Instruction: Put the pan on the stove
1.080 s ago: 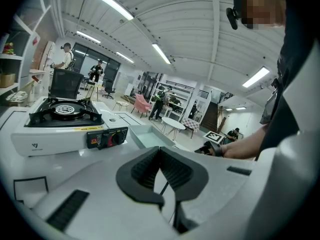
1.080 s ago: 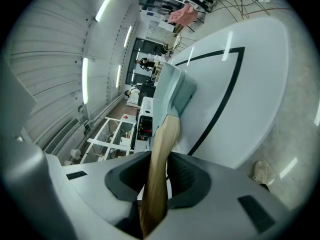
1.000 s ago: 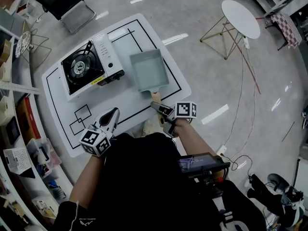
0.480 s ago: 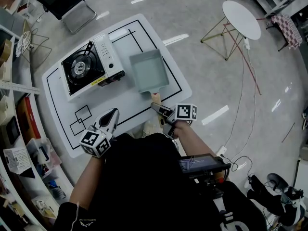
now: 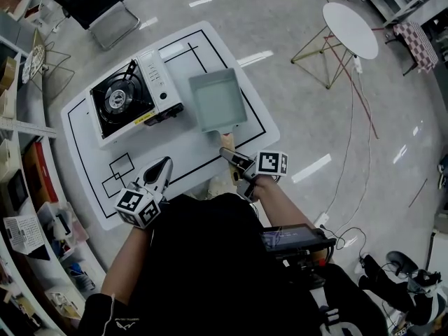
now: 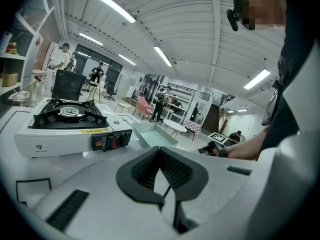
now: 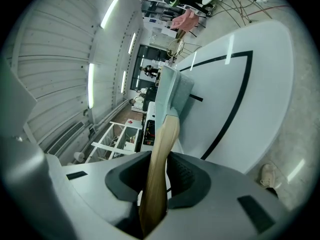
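A pale blue rectangular pan (image 5: 218, 100) lies on the white table (image 5: 175, 152), just right of the portable gas stove (image 5: 129, 98). Its wooden handle (image 5: 226, 141) points toward me, and my right gripper (image 5: 232, 157) is shut on it. In the right gripper view the handle (image 7: 162, 149) runs between the pads up to the pan (image 7: 172, 91). My left gripper (image 5: 159, 172) hovers over the table's near edge, shut and empty. The left gripper view has the stove (image 6: 60, 121) at left and the pan (image 6: 152, 134) beyond the left gripper (image 6: 159, 150).
Black lines mark rectangles on the table, among them two small overlapping ones (image 5: 115, 173) at the front left. A round white side table (image 5: 350, 26) stands on the floor to the right, with cables trailing from it. Shelves (image 5: 21, 208) line the left side.
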`<action>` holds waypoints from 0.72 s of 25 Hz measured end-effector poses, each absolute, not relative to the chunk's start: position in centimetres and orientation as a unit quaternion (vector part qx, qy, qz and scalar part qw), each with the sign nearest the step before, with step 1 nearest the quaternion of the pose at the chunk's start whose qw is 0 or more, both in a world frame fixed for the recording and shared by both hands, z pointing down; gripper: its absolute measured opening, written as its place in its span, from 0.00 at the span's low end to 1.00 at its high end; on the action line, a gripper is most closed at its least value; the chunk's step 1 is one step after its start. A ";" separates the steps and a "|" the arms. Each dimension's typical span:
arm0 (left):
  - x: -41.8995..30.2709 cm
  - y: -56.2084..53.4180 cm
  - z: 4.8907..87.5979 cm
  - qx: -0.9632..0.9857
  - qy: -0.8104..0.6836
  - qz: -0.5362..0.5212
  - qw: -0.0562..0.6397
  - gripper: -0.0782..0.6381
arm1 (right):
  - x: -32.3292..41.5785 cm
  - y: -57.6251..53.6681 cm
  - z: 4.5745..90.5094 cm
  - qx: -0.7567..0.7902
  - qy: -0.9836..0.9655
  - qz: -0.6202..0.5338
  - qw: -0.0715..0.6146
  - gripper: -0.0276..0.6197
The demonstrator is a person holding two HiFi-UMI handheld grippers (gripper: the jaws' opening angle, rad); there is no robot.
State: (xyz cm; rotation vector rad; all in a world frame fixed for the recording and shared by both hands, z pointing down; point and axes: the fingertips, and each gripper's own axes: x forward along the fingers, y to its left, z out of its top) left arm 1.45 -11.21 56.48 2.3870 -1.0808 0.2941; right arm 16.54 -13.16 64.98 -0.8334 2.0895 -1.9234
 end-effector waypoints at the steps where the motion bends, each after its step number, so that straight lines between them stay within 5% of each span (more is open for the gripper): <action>1: 1.3 -11.2 56.5 0.876 -0.398 0.106 0.251 0.12 | 16.5 -13.1 64.9 -0.281 0.703 -0.647 0.091 0.22; 18: -1.2 -10.9 55.8 0.873 -0.406 0.085 0.257 0.12 | 16.5 -13.4 62.3 -0.306 0.717 -0.621 0.080 0.22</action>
